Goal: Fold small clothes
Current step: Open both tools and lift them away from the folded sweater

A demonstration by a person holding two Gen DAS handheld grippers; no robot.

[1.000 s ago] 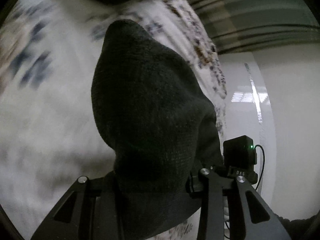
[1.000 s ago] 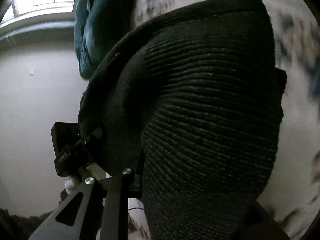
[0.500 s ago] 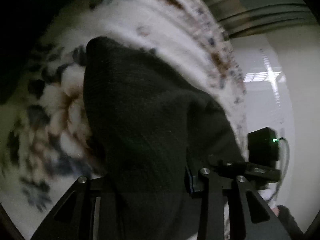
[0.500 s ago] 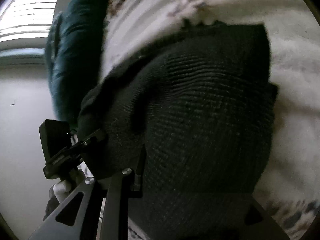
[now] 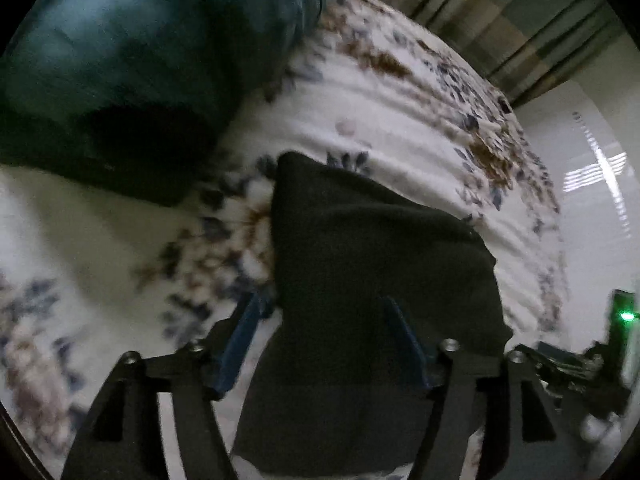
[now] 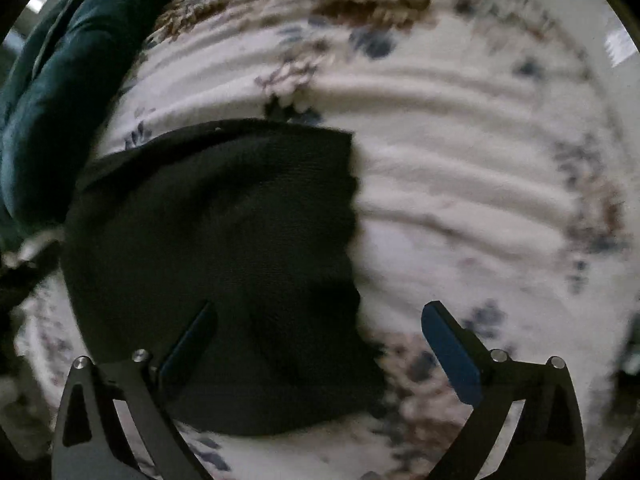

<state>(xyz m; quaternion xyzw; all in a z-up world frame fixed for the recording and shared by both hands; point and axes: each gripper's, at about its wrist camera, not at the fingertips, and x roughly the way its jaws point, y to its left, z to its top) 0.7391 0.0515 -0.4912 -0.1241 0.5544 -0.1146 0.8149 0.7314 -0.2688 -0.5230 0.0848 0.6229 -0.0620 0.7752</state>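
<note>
A small black knit garment (image 5: pixel 372 280) lies on a white bedspread with a blue and brown flower print (image 5: pixel 400 128). My left gripper (image 5: pixel 324 320) is open, its blue-padded fingers spread on either side of the garment's near end. In the right wrist view the same garment (image 6: pixel 216 240) lies flat, left of centre. My right gripper (image 6: pixel 320 332) is open wide, its left finger over the garment and its right finger (image 6: pixel 448 344) over bare bedspread (image 6: pixel 460 168).
A dark teal cushion (image 5: pixel 140 60) lies at the far left on the bed, and shows in the right wrist view (image 6: pixel 60 80) too. Striped curtains (image 5: pixel 520 24) hang beyond the bed. The right gripper's body with a green light (image 5: pixel 624 316) sits at the right edge.
Both grippers held the black garment up in the air; now it lies on the bedspread and both grippers have opened and let it go.
</note>
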